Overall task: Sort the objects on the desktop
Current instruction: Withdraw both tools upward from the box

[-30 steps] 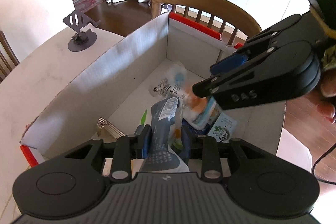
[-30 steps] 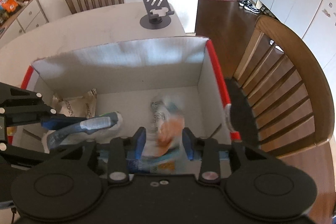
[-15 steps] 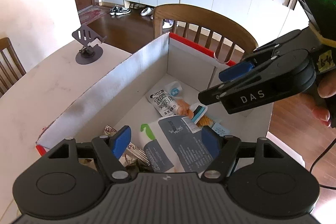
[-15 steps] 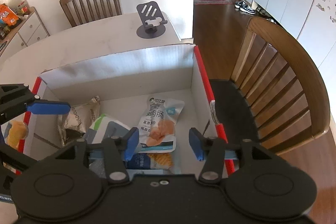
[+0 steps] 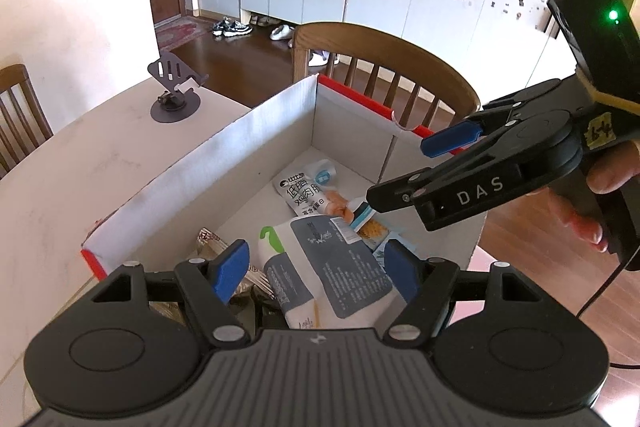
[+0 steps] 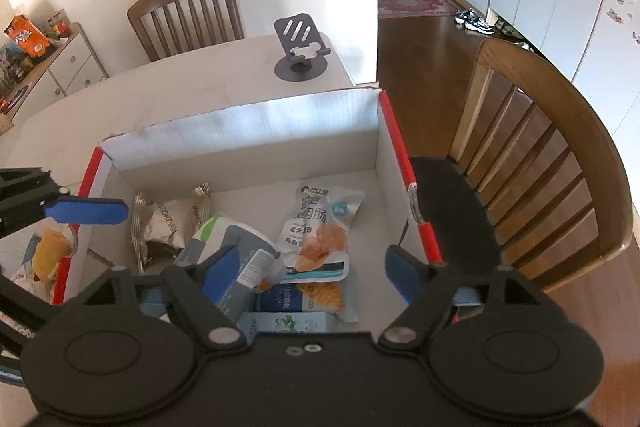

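Observation:
A cardboard box (image 5: 224,151) (image 6: 248,123) with red edges stands on the white table and holds several snack packets. A white and grey pouch (image 5: 332,263) (image 6: 228,243) lies in it beside a white and orange packet (image 5: 308,193) (image 6: 320,231) and a silver packet (image 6: 168,219). My left gripper (image 5: 316,267) is open and empty above the near end of the box; one of its fingers (image 6: 86,209) shows in the right wrist view. My right gripper (image 6: 308,273) is open and empty above the box; it shows from the side in the left wrist view (image 5: 416,167).
A grey phone stand (image 5: 174,95) (image 6: 302,51) stands on the table (image 5: 60,179) beyond the box. A wooden chair (image 5: 384,67) (image 6: 552,155) is against the box's far side. A yellow packet (image 6: 50,255) lies outside the box at left.
Both grippers opened and let go of their packets, which now lie in the box. Both have since risen and drawn back from it.

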Demonstrator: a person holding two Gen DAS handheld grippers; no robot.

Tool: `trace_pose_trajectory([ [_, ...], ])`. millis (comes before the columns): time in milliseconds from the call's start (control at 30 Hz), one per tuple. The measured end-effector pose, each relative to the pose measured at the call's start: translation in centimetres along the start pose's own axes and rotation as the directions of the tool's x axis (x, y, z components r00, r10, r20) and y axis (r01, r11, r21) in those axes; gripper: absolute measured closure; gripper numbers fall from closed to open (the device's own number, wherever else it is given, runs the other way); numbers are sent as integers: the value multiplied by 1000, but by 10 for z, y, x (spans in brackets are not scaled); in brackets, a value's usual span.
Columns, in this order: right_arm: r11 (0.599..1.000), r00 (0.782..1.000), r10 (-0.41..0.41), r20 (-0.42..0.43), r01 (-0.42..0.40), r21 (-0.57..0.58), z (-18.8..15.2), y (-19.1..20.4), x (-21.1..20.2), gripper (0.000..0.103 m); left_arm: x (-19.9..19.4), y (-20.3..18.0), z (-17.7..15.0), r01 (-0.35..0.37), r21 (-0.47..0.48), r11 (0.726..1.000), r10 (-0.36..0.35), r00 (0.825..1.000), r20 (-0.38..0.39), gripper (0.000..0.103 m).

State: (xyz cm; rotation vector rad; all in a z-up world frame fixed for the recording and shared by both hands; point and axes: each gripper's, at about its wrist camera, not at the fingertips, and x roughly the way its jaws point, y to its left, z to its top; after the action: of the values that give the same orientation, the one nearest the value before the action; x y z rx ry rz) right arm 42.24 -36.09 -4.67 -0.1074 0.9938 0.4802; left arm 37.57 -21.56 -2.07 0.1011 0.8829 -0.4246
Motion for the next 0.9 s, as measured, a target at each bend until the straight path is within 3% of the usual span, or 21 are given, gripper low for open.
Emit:
trace_pose_trajectory([
  [33,1000,1000,3,4,-3,3,-1,0,-2,19,-2,1,-1,3,-8,1000,-3,1000,3,19],
  [133,1000,1000,14,20,-14,11,-3,0,-7,14,-9,0,-5,16,-16,1000,-16,1000,19,17],
  [267,1000,999,-4,43,3,16,-6,2,-15,6,-21,-3,-11,13,-12,1000,-13,998,68,0],
  [433,1000,998,-6,66,4,22,-11,9,-22,1,-38,-3,-18,16,-42,999,-11,994,110,0],
  [900,997,993,-15,115,7,71,-25,50,-49,1,-92,25,-56,5,-121,993,15,986,167,0],
])
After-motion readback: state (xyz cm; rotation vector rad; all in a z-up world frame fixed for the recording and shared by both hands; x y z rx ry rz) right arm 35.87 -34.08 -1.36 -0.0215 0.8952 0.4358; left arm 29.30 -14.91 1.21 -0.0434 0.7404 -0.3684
